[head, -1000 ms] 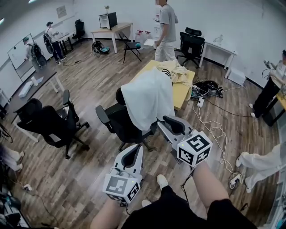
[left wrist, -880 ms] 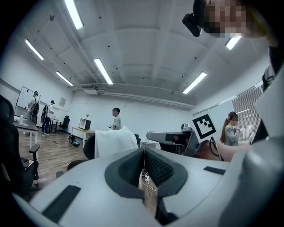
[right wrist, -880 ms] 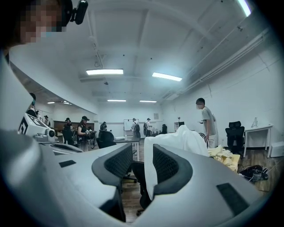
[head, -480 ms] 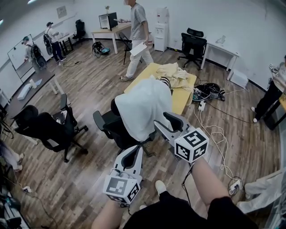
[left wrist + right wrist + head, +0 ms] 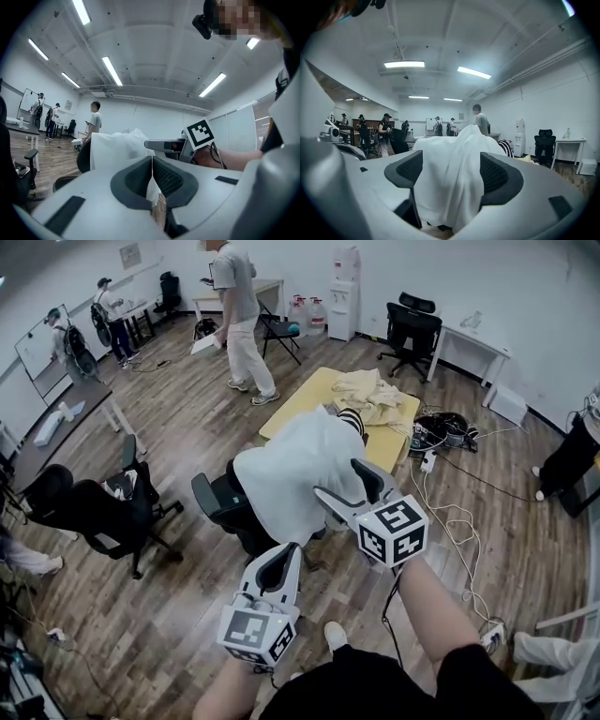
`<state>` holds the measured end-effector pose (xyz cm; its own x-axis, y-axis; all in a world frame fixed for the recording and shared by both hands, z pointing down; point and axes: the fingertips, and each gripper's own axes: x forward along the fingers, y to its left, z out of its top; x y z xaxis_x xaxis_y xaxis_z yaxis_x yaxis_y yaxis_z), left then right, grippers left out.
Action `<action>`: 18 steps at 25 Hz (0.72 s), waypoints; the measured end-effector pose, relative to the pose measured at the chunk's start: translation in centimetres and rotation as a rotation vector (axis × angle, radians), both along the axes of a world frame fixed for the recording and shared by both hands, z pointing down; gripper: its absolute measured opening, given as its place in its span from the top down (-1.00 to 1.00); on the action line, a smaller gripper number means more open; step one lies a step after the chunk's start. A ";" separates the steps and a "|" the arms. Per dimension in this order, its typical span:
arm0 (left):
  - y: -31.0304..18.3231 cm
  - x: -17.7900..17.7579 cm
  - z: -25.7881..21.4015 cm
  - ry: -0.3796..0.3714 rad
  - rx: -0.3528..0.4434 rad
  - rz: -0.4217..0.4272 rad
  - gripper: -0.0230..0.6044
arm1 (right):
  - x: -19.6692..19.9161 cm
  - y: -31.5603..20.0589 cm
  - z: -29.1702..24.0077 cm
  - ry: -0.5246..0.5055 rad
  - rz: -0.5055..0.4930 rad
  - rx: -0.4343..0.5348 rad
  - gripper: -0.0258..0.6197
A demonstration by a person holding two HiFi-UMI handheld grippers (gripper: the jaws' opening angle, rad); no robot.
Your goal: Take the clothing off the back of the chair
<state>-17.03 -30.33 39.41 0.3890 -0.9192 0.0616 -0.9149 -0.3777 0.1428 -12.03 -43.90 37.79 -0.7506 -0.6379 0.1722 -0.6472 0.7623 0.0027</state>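
Dead ahead of the right hand-held gripper [image 5: 452, 171], framed between its jaws: loose white cloth garment [image 5: 449, 154], draped over the backrest of the black wheeled office chair [image 5: 217, 507] and hanging well down the near side. Jaws have just been opening and stand wide. Pads press on nothing; the fabric looks to sit just past the tips. Left hand-held gripper [image 5: 284, 557] is lower, nearer the body, short of the chair, jaws together with nothing between them.

Handling guess: light, limp, zero stiffness. It'll sag and trail rather than come off as one piece. Likely snags on the backrest top if dragged sideways, so lift up first. Best hold: the bunched peak over the backrest top, or the hanging near edge closest to the right jaws. Pinch a thick fold; a single layer may slip.

Past the chair from both grippers: yellow rectangular table [image 5: 295, 404] with a heap of cream clothes [image 5: 370, 395]. Black-and-white striped piece [image 5: 350, 418] pokes out at the garment's far top edge; can't tell if it's separate.
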 end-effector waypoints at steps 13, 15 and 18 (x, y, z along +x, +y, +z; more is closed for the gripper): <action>-3.6 -2.3 0.6 -0.002 -0.020 -0.038 0.86 | -2.0 -6.0 0.8 0.080 0.052 0.031 -0.63; -3.9 -2.5 0.6 -0.002 -0.020 -0.039 0.86 | -2.0 -6.4 1.1 0.114 0.070 0.048 -0.64; -4.1 -2.5 0.8 -0.003 -0.021 -0.034 0.86 | -2.1 -6.7 1.4 0.147 0.107 0.080 -0.60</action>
